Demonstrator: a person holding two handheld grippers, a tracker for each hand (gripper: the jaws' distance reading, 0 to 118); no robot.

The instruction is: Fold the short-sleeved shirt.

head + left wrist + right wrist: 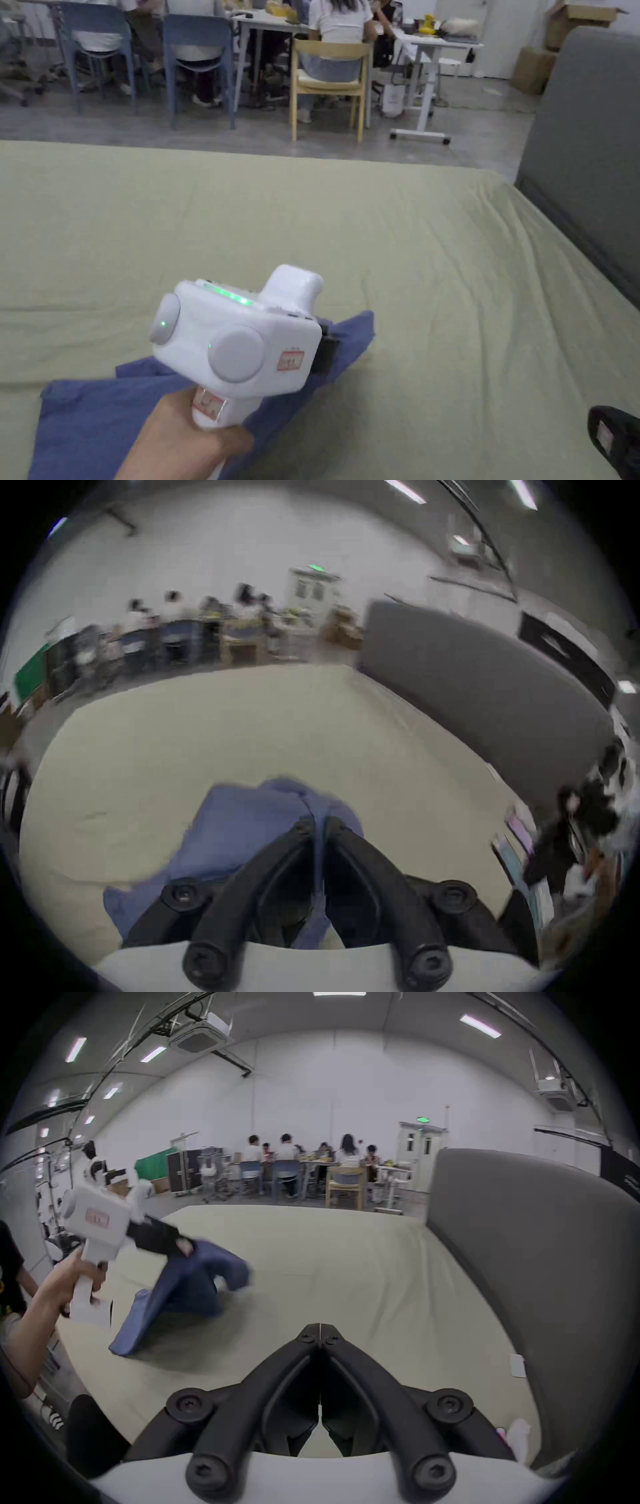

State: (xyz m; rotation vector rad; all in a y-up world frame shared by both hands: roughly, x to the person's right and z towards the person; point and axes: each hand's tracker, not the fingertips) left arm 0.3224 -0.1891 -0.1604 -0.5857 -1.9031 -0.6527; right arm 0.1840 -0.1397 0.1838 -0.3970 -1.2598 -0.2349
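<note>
Gripping blue shirt, left claw

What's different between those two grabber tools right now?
The left gripper has its jaws pinched on the blue shirt and lifts a part of it off the green sheet; the right gripper is shut on nothing. In the head view the left sits near the middle, the right at the lower right edge. Both are shut, with black jaws.
</note>
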